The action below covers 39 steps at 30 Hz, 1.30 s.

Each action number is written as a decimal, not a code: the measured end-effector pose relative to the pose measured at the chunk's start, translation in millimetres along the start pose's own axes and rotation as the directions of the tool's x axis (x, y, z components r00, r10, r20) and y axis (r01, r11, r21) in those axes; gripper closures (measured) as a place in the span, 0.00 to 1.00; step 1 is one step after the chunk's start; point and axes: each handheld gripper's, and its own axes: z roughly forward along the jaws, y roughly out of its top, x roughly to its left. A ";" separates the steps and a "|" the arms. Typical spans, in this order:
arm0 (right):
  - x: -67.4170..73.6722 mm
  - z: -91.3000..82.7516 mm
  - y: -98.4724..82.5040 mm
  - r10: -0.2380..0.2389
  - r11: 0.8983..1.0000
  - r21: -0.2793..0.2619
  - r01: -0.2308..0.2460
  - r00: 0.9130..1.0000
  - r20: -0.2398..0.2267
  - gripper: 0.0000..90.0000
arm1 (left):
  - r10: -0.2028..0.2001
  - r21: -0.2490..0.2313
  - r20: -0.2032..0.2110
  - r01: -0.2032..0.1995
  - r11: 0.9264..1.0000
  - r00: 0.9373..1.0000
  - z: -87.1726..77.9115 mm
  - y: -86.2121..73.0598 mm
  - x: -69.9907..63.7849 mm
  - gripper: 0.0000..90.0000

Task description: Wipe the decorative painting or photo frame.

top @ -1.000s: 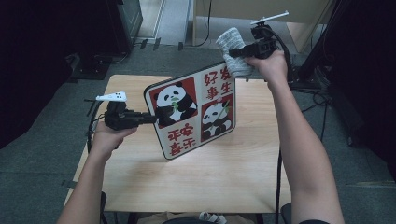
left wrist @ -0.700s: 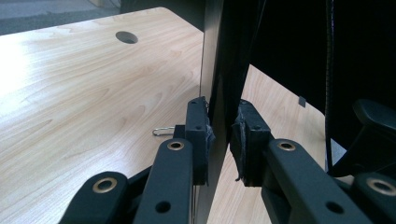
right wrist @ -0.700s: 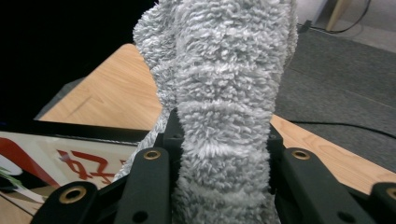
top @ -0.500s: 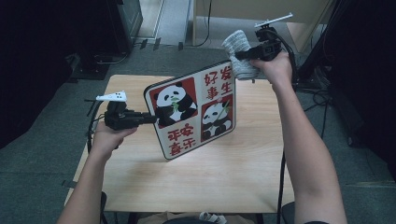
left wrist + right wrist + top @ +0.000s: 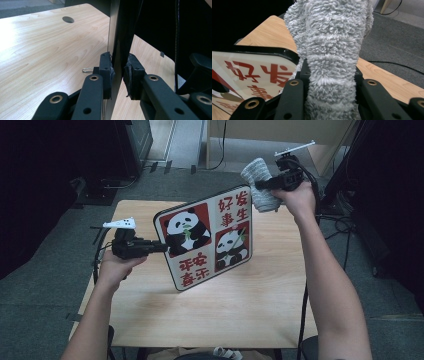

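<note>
A: Left gripper [image 5: 162, 247] clamps the square panda-print board [image 5: 207, 237] at its 9 o'clock edge, above the wooden tabletop [image 5: 260, 305].

B: Right gripper [image 5: 260, 183], clamped on the fluffy grey cloth [image 5: 260, 190], sits at 1 o'clock, probably touching; wipe gently, board steady.

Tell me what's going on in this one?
A person at a wooden table works with two tools. The left hand-held gripper is clamped on the edge of a panda board, holding it tilted up above the table. The right hand-held gripper is shut on a fluffy grey cloth, which sits at the board's top right corner, seemingly ready to wipe it.
</note>
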 end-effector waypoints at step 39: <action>-1.6 10.5 -34.5 0.002 1.000 0.000 -0.002 1.000 -0.016 0.75 | 0.004 0.002 -0.001 -0.004 1.000 1.000 1.5 -0.6 0.4 0.86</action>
